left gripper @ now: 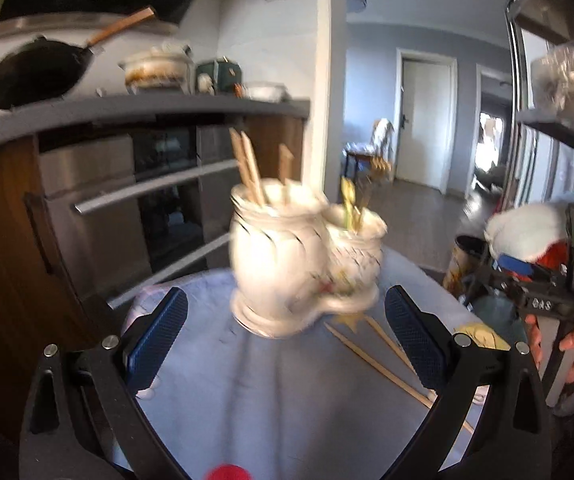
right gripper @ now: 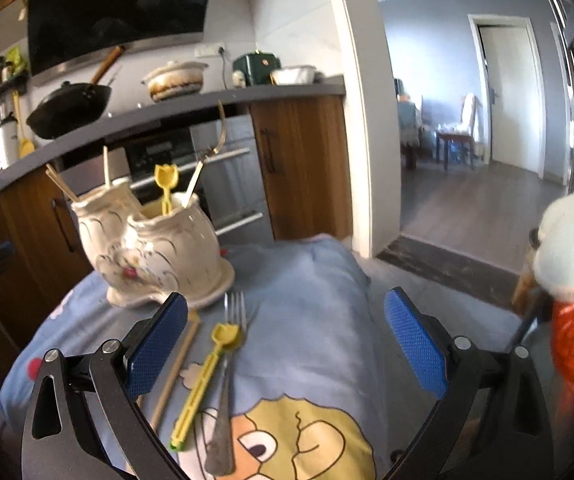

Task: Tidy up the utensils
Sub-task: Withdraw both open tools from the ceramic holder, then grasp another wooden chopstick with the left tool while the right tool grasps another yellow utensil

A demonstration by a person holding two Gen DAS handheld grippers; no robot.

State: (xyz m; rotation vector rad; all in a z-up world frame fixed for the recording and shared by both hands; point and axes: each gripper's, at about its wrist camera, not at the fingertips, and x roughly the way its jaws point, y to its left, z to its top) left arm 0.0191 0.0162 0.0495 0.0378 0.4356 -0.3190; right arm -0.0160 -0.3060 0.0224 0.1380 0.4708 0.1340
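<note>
A white double-pot ceramic utensil holder (left gripper: 299, 256) (right gripper: 155, 248) stands on a blue cartoon cloth (right gripper: 307, 320). Its far pot holds wooden chopsticks (left gripper: 247, 166); the near pot holds a yellow plastic fork (right gripper: 165, 186) and a metal utensil (right gripper: 207, 156). On the cloth lie a metal fork (right gripper: 227, 380), a yellow plastic utensil (right gripper: 203, 384) and wooden chopsticks (right gripper: 177, 368) (left gripper: 379, 356). My left gripper (left gripper: 285, 340) is open and empty, facing the holder. My right gripper (right gripper: 285, 344) is open and empty, above the loose utensils.
A kitchen counter (right gripper: 207, 100) with a black wok (right gripper: 69, 108), a pot (right gripper: 175, 78) and an oven below stands behind the table. A doorway to a room opens on the right. A white and red plush thing (right gripper: 571, 264) sits at the far right.
</note>
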